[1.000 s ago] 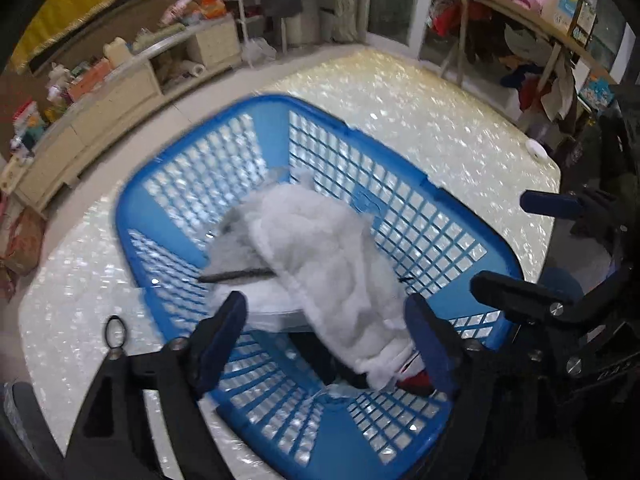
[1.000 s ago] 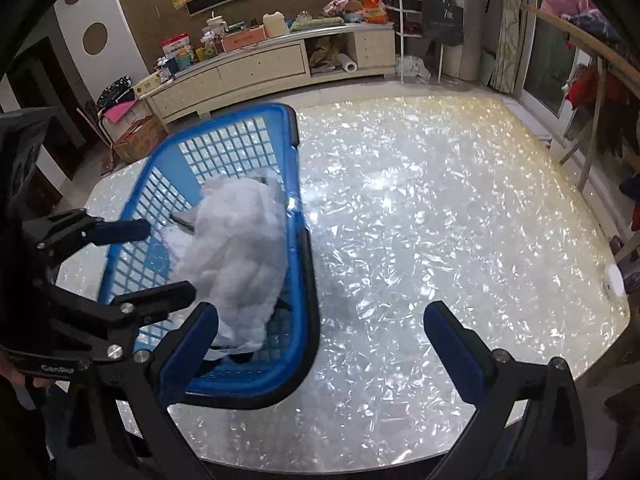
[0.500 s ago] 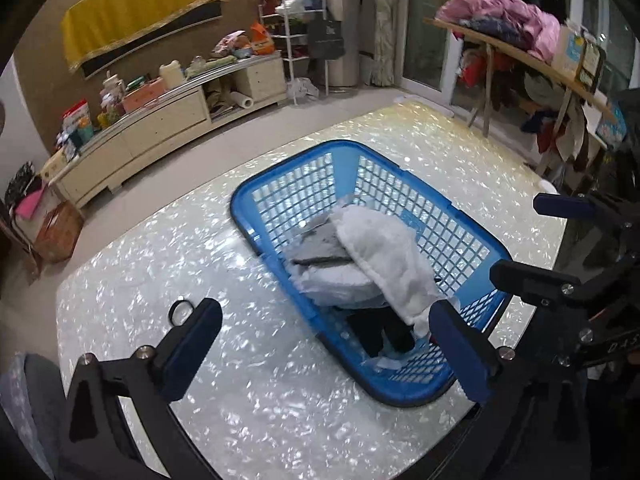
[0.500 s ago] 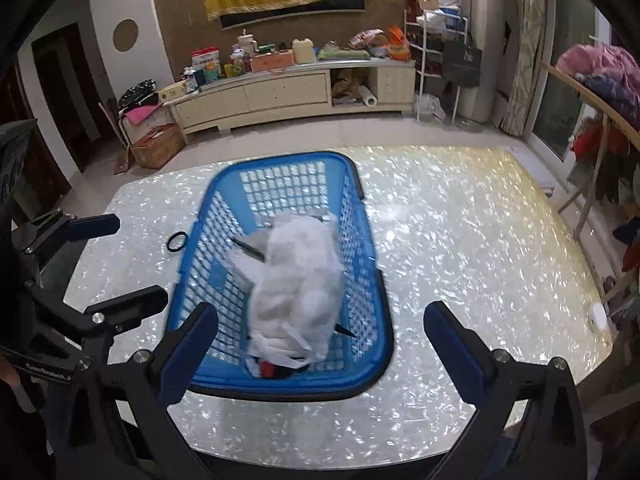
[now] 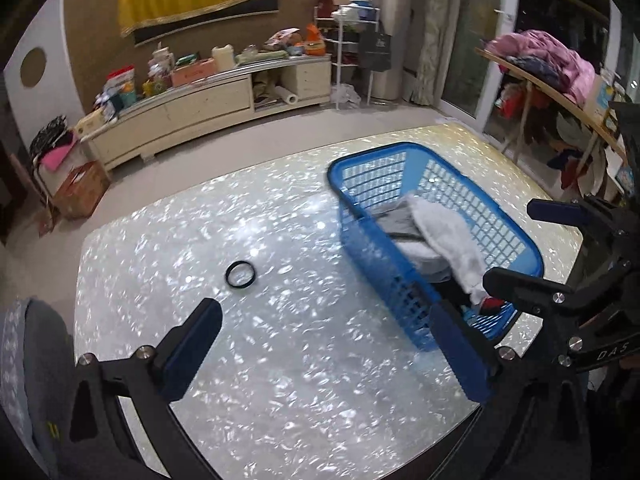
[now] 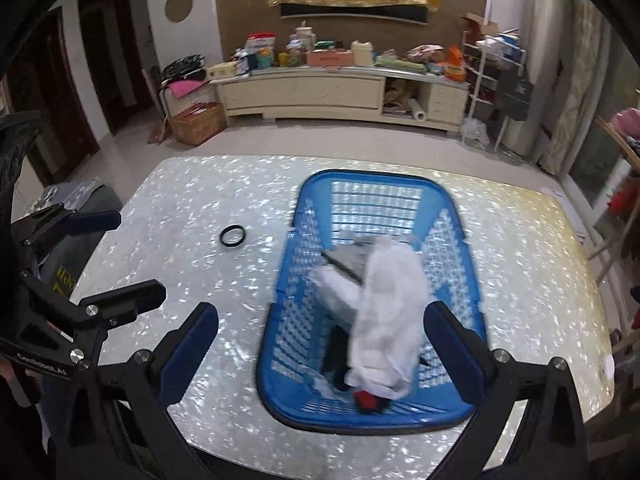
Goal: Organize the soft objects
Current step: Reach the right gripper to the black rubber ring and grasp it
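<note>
Both grippers have been pulling back and rising away from the blue plastic lattice laundry basket (image 6: 376, 300), which a second ago was filling the left wrist view and is now sitting off at 3 o'clock there (image 5: 432, 240). Resting on the pearly, shell-patterned counter (image 6: 540, 280), the basket is holding a fluffy white garment (image 6: 386, 312) that is draping over a grey folded cloth (image 6: 348, 260) and running toward the near rim, where a small red item (image 6: 366, 400) is peeking out beneath it. In the left wrist view the same white garment (image 5: 448, 240) is lying along the basket's length.

The left gripper (image 5: 328, 352) is hovering over bare counter with its blue-padded fingers (image 5: 192, 352) spread wide, gripping nothing. The right gripper (image 6: 320, 352) is likewise holding its fingers (image 6: 188, 352) spread wide and empty, framing the basket's near end from above without touching it.

A thin black ring (image 5: 240, 275) is lying flat on the counter at 9 o'clock from the basket, well apart from it (image 6: 232, 235). A long cream sideboard (image 6: 340, 92) is standing against the far wall at 12 o'clock.
</note>
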Tool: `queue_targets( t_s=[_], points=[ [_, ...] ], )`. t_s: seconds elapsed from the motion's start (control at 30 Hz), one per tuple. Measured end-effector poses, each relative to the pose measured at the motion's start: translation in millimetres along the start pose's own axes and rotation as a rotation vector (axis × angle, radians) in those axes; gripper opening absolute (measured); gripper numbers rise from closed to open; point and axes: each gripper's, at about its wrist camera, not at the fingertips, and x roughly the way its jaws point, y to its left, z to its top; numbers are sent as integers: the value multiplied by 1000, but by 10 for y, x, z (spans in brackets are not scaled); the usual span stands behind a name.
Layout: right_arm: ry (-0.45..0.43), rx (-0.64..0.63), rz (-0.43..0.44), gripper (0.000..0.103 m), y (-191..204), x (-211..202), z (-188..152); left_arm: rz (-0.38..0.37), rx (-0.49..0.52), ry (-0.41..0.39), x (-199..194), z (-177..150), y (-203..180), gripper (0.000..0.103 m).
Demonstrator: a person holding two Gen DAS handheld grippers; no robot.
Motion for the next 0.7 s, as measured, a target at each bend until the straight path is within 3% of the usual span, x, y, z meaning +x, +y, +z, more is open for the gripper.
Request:
queue_targets(
  t_s=[0.17, 0.3, 0.43, 0.7],
  points=[
    [35, -41, 37, 103, 194, 206, 117, 37, -62, 0, -28, -136, 292, 103],
    [40, -88, 60, 103, 442, 378, 223, 16, -106, 2, -55, -242, 537, 103],
    [67, -136, 65, 103, 641, 569, 307, 73, -134, 11, -45, -322, 735, 103],
    [130, -201, 105, 103, 992, 983, 433, 111, -262, 47, 109, -482, 1346, 103]
  ],
)
